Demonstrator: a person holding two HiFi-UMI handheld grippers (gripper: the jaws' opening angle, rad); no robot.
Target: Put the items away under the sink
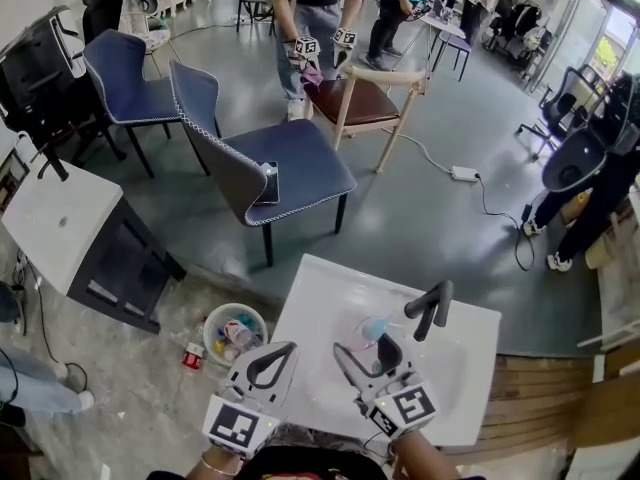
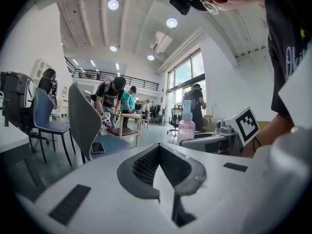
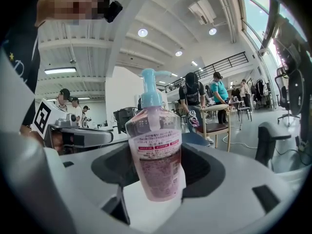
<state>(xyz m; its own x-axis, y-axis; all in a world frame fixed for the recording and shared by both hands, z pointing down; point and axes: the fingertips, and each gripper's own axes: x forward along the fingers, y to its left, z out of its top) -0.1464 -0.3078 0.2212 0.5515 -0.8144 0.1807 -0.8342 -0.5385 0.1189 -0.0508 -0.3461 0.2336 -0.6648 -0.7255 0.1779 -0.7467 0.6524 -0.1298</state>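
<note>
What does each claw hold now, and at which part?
The right claw grips the pink pump bottle by its lower body; the left claw is shut, empty.

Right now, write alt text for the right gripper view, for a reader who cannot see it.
The right gripper is shut on a clear pump bottle of pink liquid with a pale blue pump, roughly upright. Behind it, people stand by a wooden chair in a bright, high-ceilinged room.
</note>
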